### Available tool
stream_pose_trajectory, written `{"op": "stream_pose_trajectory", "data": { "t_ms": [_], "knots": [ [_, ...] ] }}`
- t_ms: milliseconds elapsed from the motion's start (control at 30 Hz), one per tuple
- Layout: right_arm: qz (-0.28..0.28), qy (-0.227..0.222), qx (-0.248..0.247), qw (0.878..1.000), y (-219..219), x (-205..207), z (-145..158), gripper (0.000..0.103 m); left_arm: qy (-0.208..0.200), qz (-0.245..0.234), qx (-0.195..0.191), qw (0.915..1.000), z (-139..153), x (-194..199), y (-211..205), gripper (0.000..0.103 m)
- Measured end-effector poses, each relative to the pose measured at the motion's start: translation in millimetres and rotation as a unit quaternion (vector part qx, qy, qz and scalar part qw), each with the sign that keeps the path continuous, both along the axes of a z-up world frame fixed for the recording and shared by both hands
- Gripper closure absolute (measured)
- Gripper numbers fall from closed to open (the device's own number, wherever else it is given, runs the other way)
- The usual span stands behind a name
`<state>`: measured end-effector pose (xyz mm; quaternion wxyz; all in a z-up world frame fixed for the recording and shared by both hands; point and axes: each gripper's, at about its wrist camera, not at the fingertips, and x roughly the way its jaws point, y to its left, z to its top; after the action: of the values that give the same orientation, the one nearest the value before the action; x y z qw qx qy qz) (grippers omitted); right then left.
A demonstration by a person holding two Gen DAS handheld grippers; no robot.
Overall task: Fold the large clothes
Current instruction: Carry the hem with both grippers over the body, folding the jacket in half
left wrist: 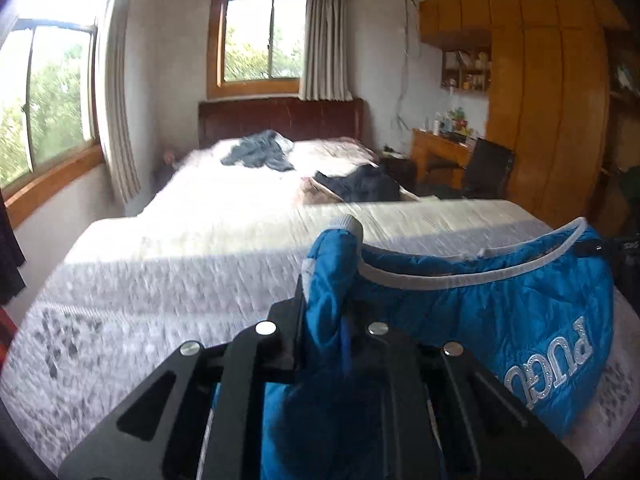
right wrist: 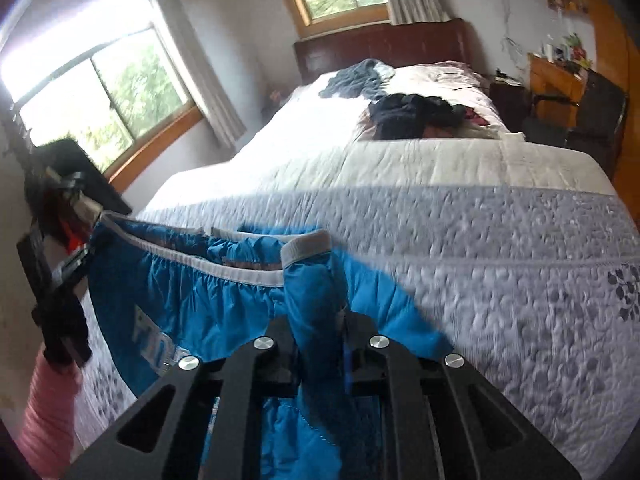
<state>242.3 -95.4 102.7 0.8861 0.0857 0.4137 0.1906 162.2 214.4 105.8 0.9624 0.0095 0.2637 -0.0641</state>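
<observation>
Item one: the left gripper (left wrist: 326,320). We see its black jaws closed on a bunched fold of a blue quilted jacket (left wrist: 500,320), with the fabric pushing up between the fingers and spilling back under the gripper body. A grey ribbed cuff (left wrist: 348,222) stands above and just ahead of the fingertips.

Item two: the jacket itself. From the left gripper it stretches away to the right, hanging above the bed (left wrist: 160,280), its grey-white hem band (left wrist: 460,278) curving along the top edge. Silver lettering (left wrist: 560,360), upside down, sits low to the right of the gripper.

Item three: the right gripper (right wrist: 320,332). We note its jaws likewise clamped on blue jacket fabric (right wrist: 192,300), which runs off to its left. A second grey cuff (right wrist: 306,250) rises directly ahead of its fingertips. Far to its left, in the right wrist view, we make out the other gripper and a pink sleeve (right wrist: 48,412) below it.

Item four: the bed's quilted cover, white with a grey leaf pattern (right wrist: 624,288), lies ahead of and below both grippers.

Item five: further ahead, near the dark red headboard (left wrist: 280,120), a grey crumpled garment (left wrist: 258,152); to its right, a pile of dark clothing (left wrist: 360,184).

Item six: far ahead and right of the left gripper, a wooden desk (left wrist: 440,148), a dark chair (left wrist: 488,168) and a wooden wardrobe (left wrist: 552,100).
</observation>
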Motion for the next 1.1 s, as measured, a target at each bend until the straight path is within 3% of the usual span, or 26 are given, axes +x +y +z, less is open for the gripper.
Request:
{"op": "stream_pose_trajectory", "data": {
  "t_ms": [133, 300, 467, 600, 700, 867, 967, 1067, 1100],
  "knots": [
    [-0.018, 0.013, 0.004, 1.0, 2, 39, -2, 0.089, 0.026, 0.021, -0.01, 0.9994, -7, 38, 0, 0.091],
    [-0.034, 0.042, -0.008, 0.999, 8, 77, -30, 0.089, 0.089, 0.037, -0.006, 0.9954, -41, 85, 3, 0.091],
    [-0.05, 0.081, -0.011, 0.995, 10, 105, -70, 0.089, 0.171, 0.042, -0.01, 0.9843, -90, 120, 12, 0.089],
    [-0.063, 0.118, -0.01, 0.991, 6, 121, -110, 0.088, 0.225, 0.043, -0.033, 0.9729, -122, 136, 26, 0.08],
    [-0.066, 0.136, 0.002, 0.989, 1, 126, -138, 0.085, 0.24, 0.043, -0.056, 0.9682, -136, 141, 36, 0.071],
    [-0.07, 0.141, 0.066, 0.985, -15, 123, -161, 0.079, 0.249, 0.043, -0.117, 0.9606, -148, 139, 54, 0.064],
    [-0.07, 0.14, 0.086, 0.984, -23, 119, -156, 0.077, 0.249, 0.045, -0.151, 0.9557, -147, 132, 66, 0.063],
    [-0.075, 0.124, 0.072, 0.987, -34, 106, -139, 0.063, 0.23, 0.056, -0.167, 0.957, -135, 115, 81, 0.062],
    [-0.075, 0.117, 0.07, 0.988, -39, 98, -132, 0.063, 0.22, 0.061, -0.17, 0.9588, -128, 110, 83, 0.063]
  ]
}}
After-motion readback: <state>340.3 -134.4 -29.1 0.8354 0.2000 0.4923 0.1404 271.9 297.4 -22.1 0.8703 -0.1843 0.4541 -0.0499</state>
